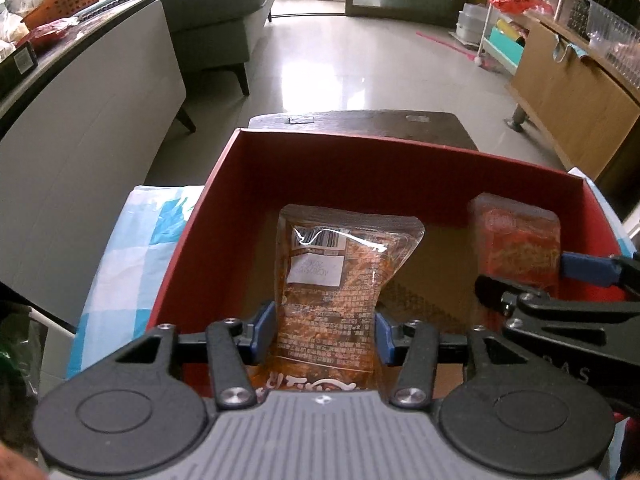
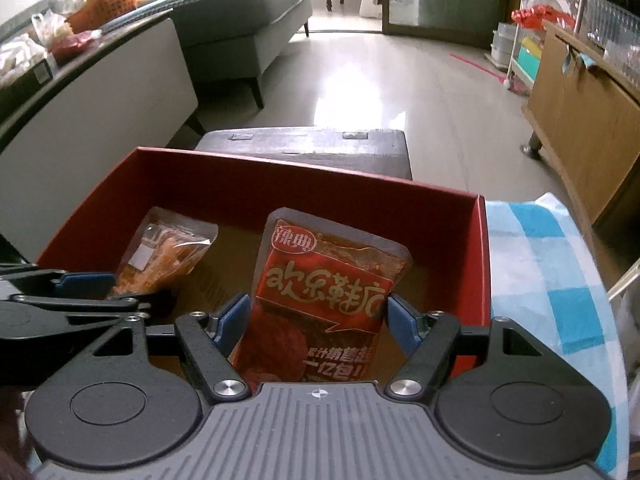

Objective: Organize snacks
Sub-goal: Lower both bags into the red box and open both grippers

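while both tools hang over one red cardboard box [image 1: 224,216], two snack packets are counted, one in each. the left gripper [image 1: 325,330] has its blue pads against the sides of the clear-backed snack packet [image 1: 336,276], barcode side up, its far end low inside the box toward the left; whether the pads really press or only touch i cannot tell. the right gripper [image 2: 316,322] pinches the red-fronted snack packet [image 2: 324,300] by its two side edges, gold lettering up, far end over the box floor on the right. the two packets sit well apart, with bare brown floor between them and beyond them up to the far wall. the box stands on a blue-and-white checked cloth [image 2: 540,264], with cloth showing past its left and right walls. beyond its far rim is one dark wooden stool [image 2: 304,148], then open tiled floor [image 2: 400,80].
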The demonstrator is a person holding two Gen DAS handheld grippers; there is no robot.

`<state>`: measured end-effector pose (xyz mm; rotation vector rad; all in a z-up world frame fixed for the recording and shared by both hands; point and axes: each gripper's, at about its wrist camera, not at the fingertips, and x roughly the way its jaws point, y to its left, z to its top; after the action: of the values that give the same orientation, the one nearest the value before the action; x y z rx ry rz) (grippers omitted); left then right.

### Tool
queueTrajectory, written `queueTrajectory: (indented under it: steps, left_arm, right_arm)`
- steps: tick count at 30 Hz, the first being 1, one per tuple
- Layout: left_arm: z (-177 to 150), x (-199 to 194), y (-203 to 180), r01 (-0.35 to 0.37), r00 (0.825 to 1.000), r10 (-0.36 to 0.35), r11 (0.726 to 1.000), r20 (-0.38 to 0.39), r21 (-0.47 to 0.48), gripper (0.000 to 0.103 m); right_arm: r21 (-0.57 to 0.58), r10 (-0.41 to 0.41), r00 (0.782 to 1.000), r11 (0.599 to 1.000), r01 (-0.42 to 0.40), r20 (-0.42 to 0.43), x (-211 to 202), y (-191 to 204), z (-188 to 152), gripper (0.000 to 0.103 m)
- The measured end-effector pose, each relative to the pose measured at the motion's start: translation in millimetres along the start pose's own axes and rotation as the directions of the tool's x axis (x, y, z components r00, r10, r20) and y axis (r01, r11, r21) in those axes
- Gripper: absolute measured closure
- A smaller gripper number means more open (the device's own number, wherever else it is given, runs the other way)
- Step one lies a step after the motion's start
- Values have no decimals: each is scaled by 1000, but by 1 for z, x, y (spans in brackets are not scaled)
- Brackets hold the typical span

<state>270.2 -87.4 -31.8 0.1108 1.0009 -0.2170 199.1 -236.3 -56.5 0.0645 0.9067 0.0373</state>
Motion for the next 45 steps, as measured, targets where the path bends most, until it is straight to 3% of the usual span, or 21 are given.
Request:
queueTrajectory:
  steps: [12, 25, 45]
  left_arm:
    - [1, -9, 3, -12, 1000, 12, 1000, 26, 6, 45]
    - [-6, -45, 15, 7, 997, -5, 1000, 78, -29, 43]
    - [-44, -79, 37, 18, 997, -14, 998, 75, -62, 40]
  right_arm:
    - [23, 8, 1000, 1000, -7, -2, -5, -7, 2, 24]
    - [35, 23, 998, 999, -25, 65, -50, 3, 3, 19]
    - [13, 70, 996, 997, -71, 64, -81, 26, -21, 18]
